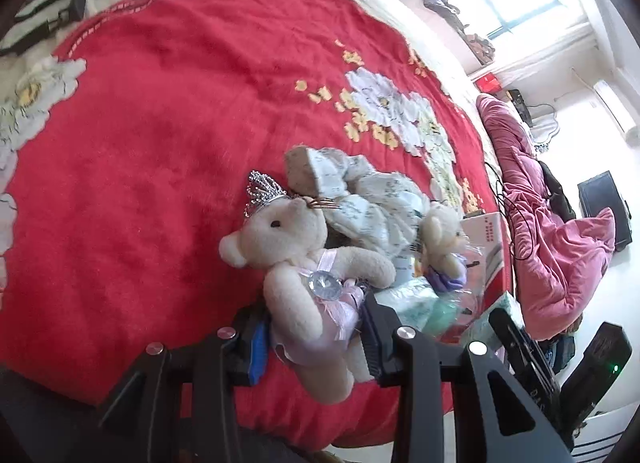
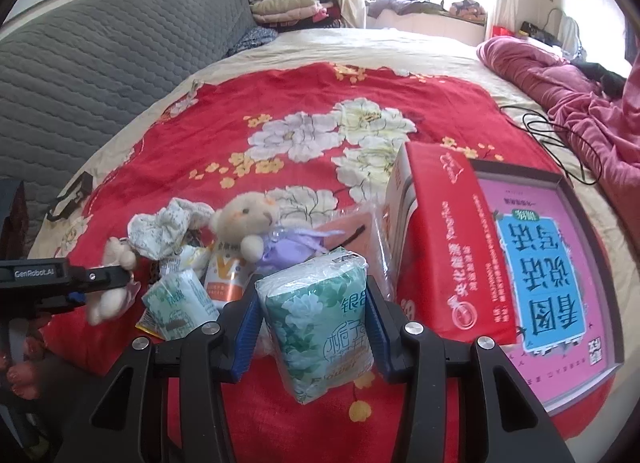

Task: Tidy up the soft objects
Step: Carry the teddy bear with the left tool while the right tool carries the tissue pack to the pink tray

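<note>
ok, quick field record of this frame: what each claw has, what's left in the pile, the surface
left claw: shut on crowned teddy bear, pads at its pink dress
right claw: shut on green tissue pack
still in pile: small bear in purple, floral cloth, second tissue pack, orange-and-white bottle
beside pile: red box, pink book
surface: red floral blanket on a bed

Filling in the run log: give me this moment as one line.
left gripper: shut on crowned teddy bear | right gripper: shut on green tissue pack | surface: red floral blanket | small bear: lying in pile
</note>
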{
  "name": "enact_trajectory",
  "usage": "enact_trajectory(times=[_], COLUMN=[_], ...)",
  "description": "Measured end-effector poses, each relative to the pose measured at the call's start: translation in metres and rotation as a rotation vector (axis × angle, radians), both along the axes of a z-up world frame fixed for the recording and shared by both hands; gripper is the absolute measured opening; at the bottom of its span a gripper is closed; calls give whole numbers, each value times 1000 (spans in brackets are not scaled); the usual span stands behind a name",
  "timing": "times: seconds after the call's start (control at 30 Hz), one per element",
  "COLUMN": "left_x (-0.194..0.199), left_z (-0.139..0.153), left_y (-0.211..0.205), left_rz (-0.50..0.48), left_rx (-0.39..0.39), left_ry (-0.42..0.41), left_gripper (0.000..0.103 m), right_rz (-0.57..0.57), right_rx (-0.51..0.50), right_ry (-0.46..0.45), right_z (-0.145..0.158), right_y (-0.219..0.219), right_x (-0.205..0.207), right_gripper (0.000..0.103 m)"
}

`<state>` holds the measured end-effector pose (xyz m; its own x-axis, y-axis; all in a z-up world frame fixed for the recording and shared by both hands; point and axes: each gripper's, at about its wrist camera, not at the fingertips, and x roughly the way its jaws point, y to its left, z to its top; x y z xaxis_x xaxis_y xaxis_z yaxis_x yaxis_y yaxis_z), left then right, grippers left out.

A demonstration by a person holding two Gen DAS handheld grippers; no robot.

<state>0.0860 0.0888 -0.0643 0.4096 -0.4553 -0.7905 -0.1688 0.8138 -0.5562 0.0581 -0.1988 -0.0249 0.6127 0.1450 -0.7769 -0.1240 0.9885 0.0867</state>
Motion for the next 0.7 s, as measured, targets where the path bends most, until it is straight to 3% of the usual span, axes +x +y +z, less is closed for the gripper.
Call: enact_trajectory(times=[0.33, 0.7], left_x=[-22, -37], left_z=[58, 114], left_y=[-29, -114], left_rz=[-85, -256], left_rx=[73, 126], left_ry=[-132, -272], left_gripper=[39, 39], right_rz=[-9, -89], right_rx=[5, 15], right_ry=[-66, -122], right_z=[32, 59], right_y=[-9, -54], right_x=[-15, -36], right_gripper=[49, 49])
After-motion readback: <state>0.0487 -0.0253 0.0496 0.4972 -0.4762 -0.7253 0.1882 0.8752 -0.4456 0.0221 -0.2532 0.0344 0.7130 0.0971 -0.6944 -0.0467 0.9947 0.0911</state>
